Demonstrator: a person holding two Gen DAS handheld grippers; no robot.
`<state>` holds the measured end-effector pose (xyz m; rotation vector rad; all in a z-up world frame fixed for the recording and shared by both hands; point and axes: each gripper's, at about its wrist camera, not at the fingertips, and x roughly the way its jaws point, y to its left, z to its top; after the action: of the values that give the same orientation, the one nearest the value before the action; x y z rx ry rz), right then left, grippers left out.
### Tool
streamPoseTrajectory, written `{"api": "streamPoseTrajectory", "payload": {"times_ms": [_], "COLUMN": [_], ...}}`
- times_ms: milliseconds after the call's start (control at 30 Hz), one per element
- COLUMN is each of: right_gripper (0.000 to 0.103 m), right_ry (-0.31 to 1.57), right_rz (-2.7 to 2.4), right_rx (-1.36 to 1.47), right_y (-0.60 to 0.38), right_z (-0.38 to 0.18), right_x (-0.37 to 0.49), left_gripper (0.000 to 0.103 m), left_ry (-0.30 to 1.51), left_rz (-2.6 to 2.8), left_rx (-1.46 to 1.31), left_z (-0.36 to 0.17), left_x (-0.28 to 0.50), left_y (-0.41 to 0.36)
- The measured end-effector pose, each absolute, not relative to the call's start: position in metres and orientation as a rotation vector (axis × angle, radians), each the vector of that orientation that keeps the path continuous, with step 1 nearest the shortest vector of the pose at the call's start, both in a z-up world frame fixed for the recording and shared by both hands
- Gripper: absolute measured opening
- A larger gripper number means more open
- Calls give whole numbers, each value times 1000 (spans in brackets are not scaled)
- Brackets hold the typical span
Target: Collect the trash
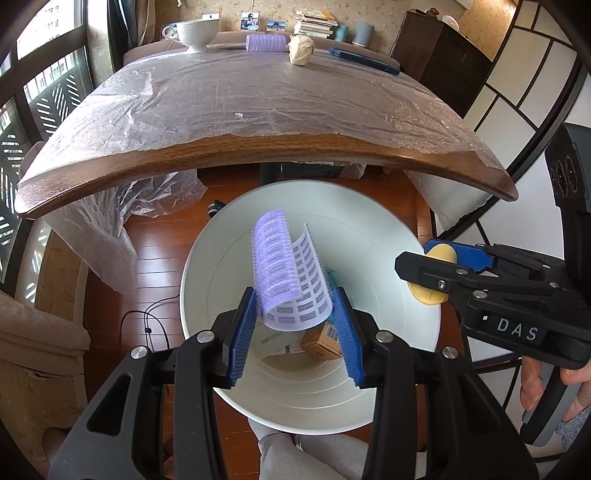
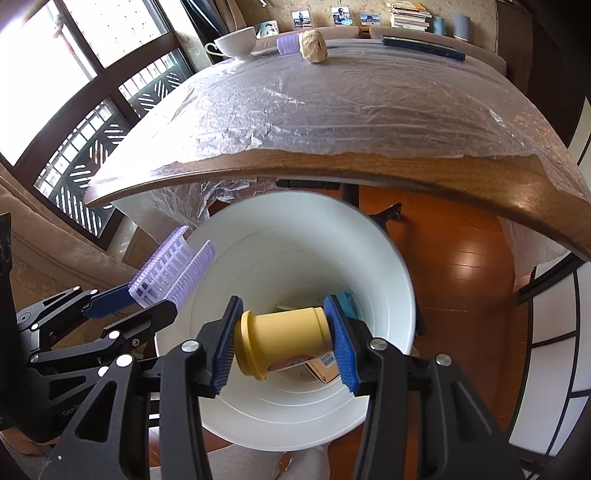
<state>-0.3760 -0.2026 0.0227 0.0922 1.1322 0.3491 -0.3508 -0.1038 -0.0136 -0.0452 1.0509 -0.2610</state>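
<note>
My left gripper [image 1: 295, 314] is shut on a purple hair roller [image 1: 288, 273] and holds it over the white trash bin [image 1: 369, 236]. It also shows in the right wrist view [image 2: 173, 273]. My right gripper [image 2: 282, 343] is shut on a small yellow tub [image 2: 284, 336] over the same bin [image 2: 380, 258]; the tub [image 1: 436, 273] shows at the bin's right rim in the left wrist view. A cardboard box [image 1: 321, 341] and papers lie in the bin's bottom. A crumpled paper ball [image 1: 301, 50] and another purple roller [image 1: 266, 42] sit at the table's far edge.
The wooden table [image 1: 258, 151] under plastic sheeting stands just beyond the bin. On its far side are a white cup [image 1: 195, 31], a blue flat case [image 1: 364, 59] and stacked books [image 1: 317, 22]. A sofa arm [image 1: 37, 332] is at left, a cable [image 1: 147, 321] on the floor.
</note>
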Motion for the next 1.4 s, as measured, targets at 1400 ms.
{"api": "streamPoseTrajectory", "payload": {"times_ms": [1400], "right_gripper": [77], "right_ry": [1204], "right_rz": [233], "right_rx": [92], "right_y": [-210], "right_z": [-19], "right_x": [-364], "left_gripper": [76], "left_ry": [1168], "left_rz": [-261], "left_rx": [-5], "left_z": [-54], "left_x": [-321], "left_y": [-97]}}
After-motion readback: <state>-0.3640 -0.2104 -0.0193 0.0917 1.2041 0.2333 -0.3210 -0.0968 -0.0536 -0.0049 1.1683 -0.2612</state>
